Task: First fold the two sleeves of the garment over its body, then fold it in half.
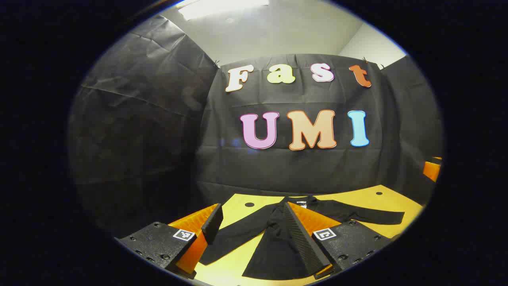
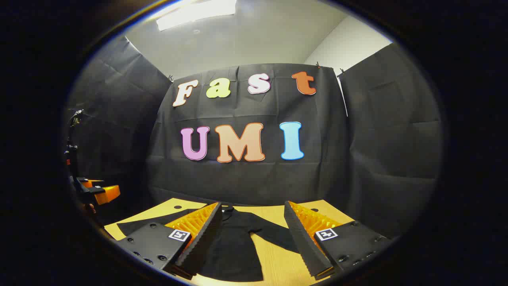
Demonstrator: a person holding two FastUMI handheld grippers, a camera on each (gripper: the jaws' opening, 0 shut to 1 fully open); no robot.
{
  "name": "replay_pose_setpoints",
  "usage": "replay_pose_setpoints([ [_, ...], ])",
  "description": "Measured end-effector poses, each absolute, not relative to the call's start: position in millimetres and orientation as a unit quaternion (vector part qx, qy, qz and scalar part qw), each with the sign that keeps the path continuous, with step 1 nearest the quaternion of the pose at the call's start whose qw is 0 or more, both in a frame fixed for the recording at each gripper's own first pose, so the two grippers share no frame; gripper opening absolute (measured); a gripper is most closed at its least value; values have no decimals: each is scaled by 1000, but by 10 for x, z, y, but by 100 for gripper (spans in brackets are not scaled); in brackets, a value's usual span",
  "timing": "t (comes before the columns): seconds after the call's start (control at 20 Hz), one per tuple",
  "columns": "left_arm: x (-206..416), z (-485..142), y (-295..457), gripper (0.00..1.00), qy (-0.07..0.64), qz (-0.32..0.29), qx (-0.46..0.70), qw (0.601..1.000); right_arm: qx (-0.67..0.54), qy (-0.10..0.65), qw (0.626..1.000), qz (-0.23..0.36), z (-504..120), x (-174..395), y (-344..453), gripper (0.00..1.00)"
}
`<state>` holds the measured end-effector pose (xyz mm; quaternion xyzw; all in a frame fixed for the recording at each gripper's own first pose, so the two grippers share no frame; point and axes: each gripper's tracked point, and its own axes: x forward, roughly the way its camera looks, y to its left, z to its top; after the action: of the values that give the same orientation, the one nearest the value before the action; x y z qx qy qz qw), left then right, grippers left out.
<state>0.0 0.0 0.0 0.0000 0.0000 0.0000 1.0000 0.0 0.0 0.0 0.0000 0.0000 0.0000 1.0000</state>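
Garment [image 1: 278, 238] lies flat, sleeves outspread, on the table [image 1: 393, 200]; both tongs [image 1: 254, 226] [image 2: 252, 226] hover spread.

One black garment [image 1: 274, 242] lies on one yellow table [image 1: 381, 202], and it has two sleeves, both spread out. Two grippers are present, the left gripper [image 1: 254, 234] and the right gripper [image 2: 254, 234].

Garment: black long-sleeved cloth garment [image 2: 234, 246], flat on yellow wooden table [image 2: 278, 262].
Right gripper [image 2: 254, 234]: fingers spread, above garment.
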Motion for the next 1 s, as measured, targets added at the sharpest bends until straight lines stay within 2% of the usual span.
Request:
replay_pose_setpoints([
  [1.0, -68, -50, 98, 92, 8, 13, -2, 1000, -3, 18, 1000, -2, -57, -49, -43, 98],
])
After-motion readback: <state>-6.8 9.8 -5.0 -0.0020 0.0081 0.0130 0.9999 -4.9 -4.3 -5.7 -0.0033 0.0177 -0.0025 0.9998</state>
